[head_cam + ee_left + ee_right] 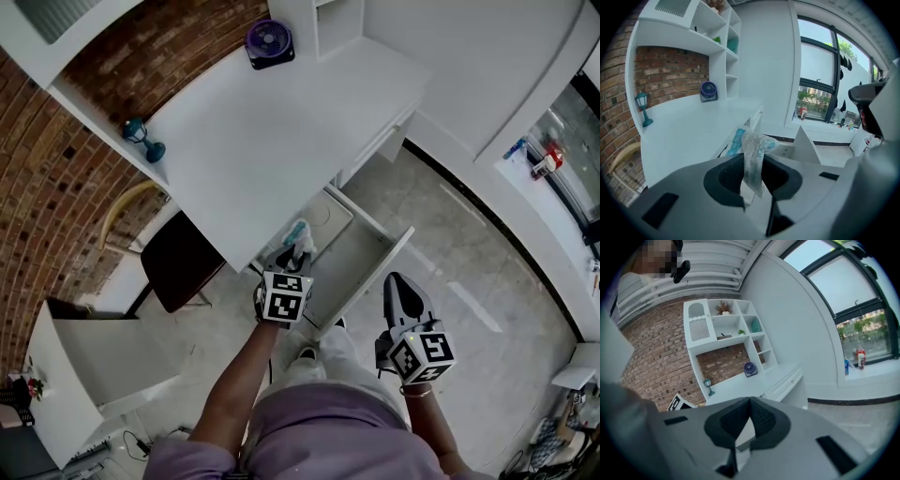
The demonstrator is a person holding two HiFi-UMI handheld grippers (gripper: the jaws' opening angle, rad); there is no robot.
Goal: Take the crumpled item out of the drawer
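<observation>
The crumpled item (297,234) is a clear and blue plastic wrapper. My left gripper (292,255) is shut on its lower end and holds it above the open white drawer (375,272), close to the desk's front edge. In the left gripper view the crumpled item (752,150) stands up from between the dark pads (729,176) of the left gripper (752,168). My right gripper (396,281) hangs to the right of the drawer, over the floor. In its own view the right gripper (749,404) has its tips touching, with nothing between them.
The white desk (262,131) carries a purple fan (269,42) at the back and a teal lamp (143,139) at its left edge. A dark chair (178,258) stands left of the drawer. A brick wall and white shelves (726,326) rise behind the desk.
</observation>
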